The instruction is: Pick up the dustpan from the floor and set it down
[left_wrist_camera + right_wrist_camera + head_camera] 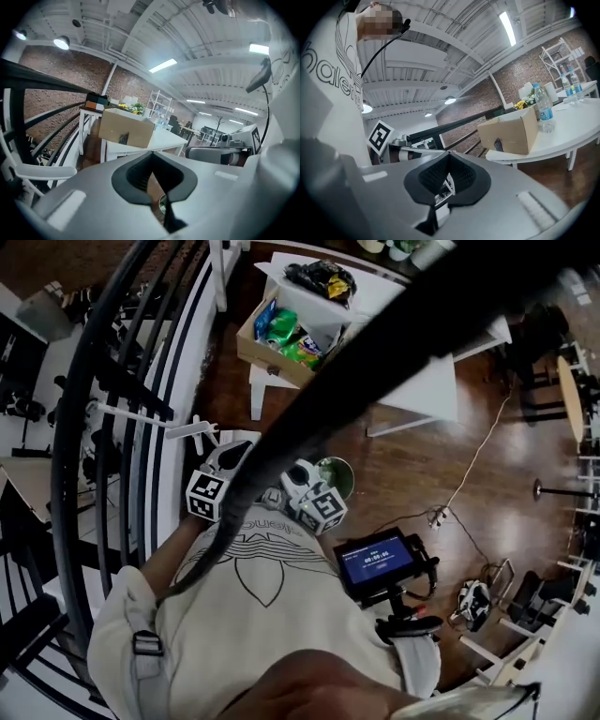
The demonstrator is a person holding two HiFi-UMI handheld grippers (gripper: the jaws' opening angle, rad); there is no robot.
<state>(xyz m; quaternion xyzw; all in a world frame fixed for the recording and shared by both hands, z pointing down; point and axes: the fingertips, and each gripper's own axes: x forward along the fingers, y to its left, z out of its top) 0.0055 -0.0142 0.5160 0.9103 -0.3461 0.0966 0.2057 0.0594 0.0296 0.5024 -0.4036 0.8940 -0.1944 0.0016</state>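
No dustpan shows clearly in any view. In the head view both grippers are held side by side in front of the person's white shirt. My left gripper (228, 456) and my right gripper (298, 474) sit above the wooden floor beside a round green-rimmed container (336, 474). In the left gripper view my left gripper (151, 153) has its black pads meeting at the tips with nothing between them. My right gripper (449, 154) looks the same, tips together and nothing held. A blurred black band (394, 324) crosses the head view close to the camera; what it is I cannot tell.
A curved black stair railing (103, 427) fills the left. A white table (422, 381) bears a cardboard box (281, 338) of snack packs, and water bottles (543, 110). A small monitor rig (377, 563) and a white cable (473, 465) lie to the right.
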